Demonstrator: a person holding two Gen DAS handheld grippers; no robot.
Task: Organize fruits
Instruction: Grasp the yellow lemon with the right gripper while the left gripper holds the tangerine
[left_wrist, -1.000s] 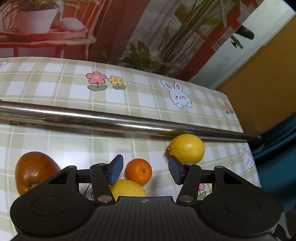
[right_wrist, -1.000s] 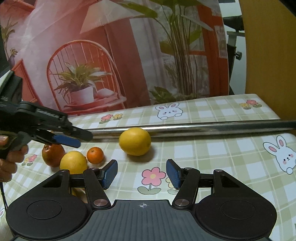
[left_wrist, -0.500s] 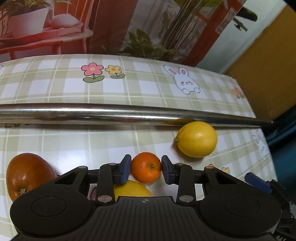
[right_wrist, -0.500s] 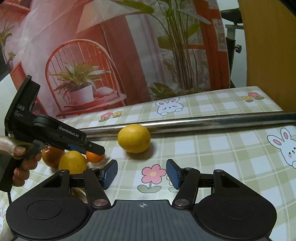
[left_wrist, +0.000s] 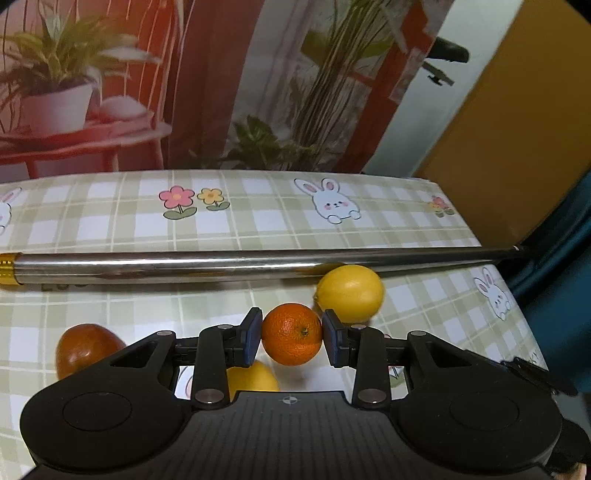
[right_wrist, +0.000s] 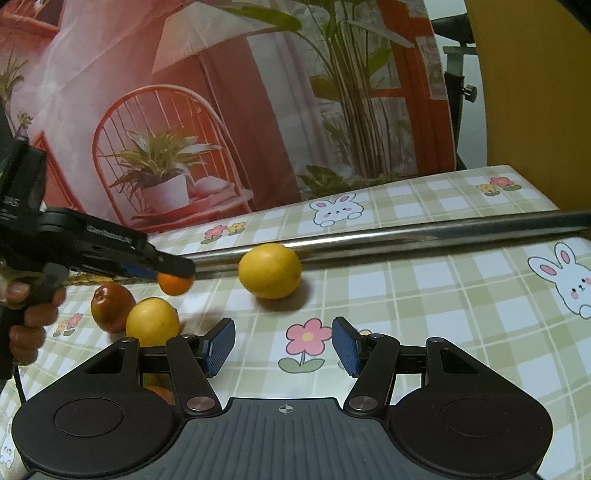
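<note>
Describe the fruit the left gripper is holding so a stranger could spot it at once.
On the checked tablecloth, look on the near side of the long steel tube. The left gripper pinches a small orange mandarin, raised off the cloth; the lemons are yellow and bigger.

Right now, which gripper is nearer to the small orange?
Left. The left gripper is shut on the small orange; the right gripper waits open, apart from it.

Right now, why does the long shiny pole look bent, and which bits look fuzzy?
Left wrist view: the fisheye lens bows the steel pole, which shows bright glare streaks; the plant backdrop is soft. Right wrist view: the left hand-held gripper and its small orange look slightly smeared; the big lemon casts a soft shadow.
</note>
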